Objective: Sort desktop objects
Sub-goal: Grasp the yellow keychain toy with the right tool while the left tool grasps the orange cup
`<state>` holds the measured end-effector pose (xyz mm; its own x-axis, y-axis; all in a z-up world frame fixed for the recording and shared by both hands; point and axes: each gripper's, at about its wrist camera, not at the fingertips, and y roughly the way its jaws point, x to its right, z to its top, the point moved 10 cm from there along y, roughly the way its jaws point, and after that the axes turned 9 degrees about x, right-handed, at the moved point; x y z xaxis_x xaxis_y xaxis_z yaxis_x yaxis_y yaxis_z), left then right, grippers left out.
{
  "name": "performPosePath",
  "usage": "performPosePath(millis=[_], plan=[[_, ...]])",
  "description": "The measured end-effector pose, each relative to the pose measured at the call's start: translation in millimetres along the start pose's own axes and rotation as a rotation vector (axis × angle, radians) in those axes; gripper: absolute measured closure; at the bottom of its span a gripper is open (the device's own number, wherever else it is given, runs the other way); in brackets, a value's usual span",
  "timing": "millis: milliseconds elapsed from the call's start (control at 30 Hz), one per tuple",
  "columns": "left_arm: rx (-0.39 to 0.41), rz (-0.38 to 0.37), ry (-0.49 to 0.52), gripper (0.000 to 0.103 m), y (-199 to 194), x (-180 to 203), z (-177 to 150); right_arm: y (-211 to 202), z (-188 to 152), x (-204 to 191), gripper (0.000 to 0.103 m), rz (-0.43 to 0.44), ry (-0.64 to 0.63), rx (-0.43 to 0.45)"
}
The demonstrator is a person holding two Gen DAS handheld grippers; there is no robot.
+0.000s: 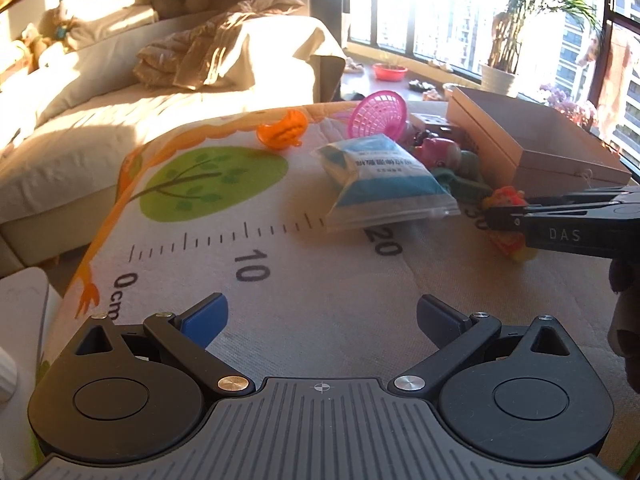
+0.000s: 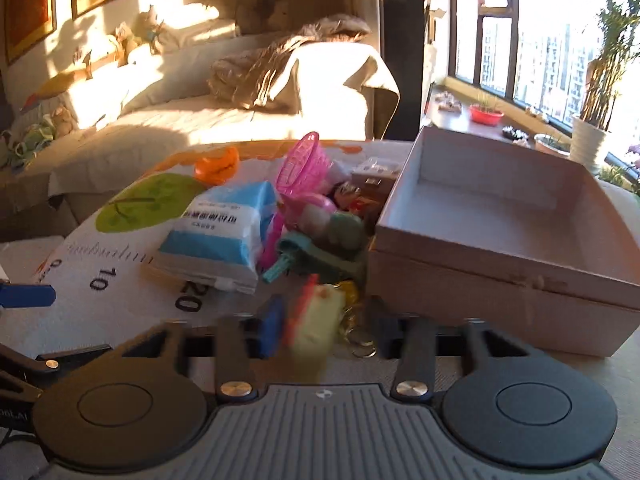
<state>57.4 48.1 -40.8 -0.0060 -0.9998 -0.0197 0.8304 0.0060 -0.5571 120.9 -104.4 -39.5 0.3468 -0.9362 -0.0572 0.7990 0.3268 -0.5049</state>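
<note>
The right gripper (image 2: 324, 330) has its fingers apart with a small yellow-and-orange toy (image 2: 316, 320) between them; motion blur hides whether the blue pad (image 2: 272, 330) or the dark one presses on it, so a grip cannot be told. A bunch of key rings (image 2: 360, 344) lies just right of the toy. In the left wrist view this gripper (image 1: 490, 220) reaches in from the mat's right edge over the same toy (image 1: 508, 216).

The left gripper (image 1: 322, 322) hangs wide apart near the front edge of the printed mat (image 1: 320, 280), holding nothing — bare cloth shows between its pads.

Beyond the toy, an open cardboard box (image 2: 500, 216) sits at the mat's right side. Just left of it is a heap: a green cloth piece (image 2: 320, 256), a pink round toy (image 2: 312, 208) and a pink mesh basket (image 2: 300, 168) tipped on its side. A blue-and-white packet (image 2: 224, 236) lies beside the heap toward the middle, and an orange plastic piece (image 2: 218, 164) rests alone near the far edge.
</note>
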Motion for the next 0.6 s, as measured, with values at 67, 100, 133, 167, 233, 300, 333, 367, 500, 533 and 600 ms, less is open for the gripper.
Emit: performPosePath(millis=[67, 100, 133, 167, 233, 300, 333, 367, 500, 533, 600], plan=[[0.000, -0.006, -0.001, 0.000, 0, 1, 0, -6, -5, -2, 0.077, 0.030, 0.022, -0.010], [0.002, -0.009, -0.001, 0.000, -1, 2, 0, -11, -8, -3, 0.077, 0.046, 0.025, -0.014], [0.003, -0.012, 0.000, 0.000, -1, 3, 0, -17, -12, -2, 0.077, 0.054, 0.031, -0.017], [0.002, -0.015, 0.001, 0.000, -2, 4, 0, -24, -15, 1, 0.077, 0.060, 0.045, -0.021], [0.000, -0.026, 0.002, 0.000, -2, 8, 0, -40, -24, 6, 0.077, 0.104, 0.099, -0.042], [0.001, -0.042, 0.002, 0.000, -2, 12, 1, -55, -32, 12, 0.077, 0.148, 0.149, -0.055], [0.004, -0.047, 0.002, 0.000, -2, 14, 2, -63, -36, 18, 0.077, 0.144, 0.160, -0.046], [0.008, -0.051, 0.004, 0.000, -2, 16, 5, -68, -37, 26, 0.077, 0.116, 0.157, -0.031], [0.017, -0.053, 0.010, 0.000, 1, 22, 15, -80, -35, 63, 0.057, -0.066, 0.132, 0.070], [0.015, -0.056, 0.006, 0.000, 2, 23, 17, -79, -35, 70, 0.054, -0.095, 0.131, 0.081], [0.007, -0.064, -0.005, 0.000, 3, 24, 22, -75, -35, 79, 0.049, -0.114, 0.152, 0.090]])
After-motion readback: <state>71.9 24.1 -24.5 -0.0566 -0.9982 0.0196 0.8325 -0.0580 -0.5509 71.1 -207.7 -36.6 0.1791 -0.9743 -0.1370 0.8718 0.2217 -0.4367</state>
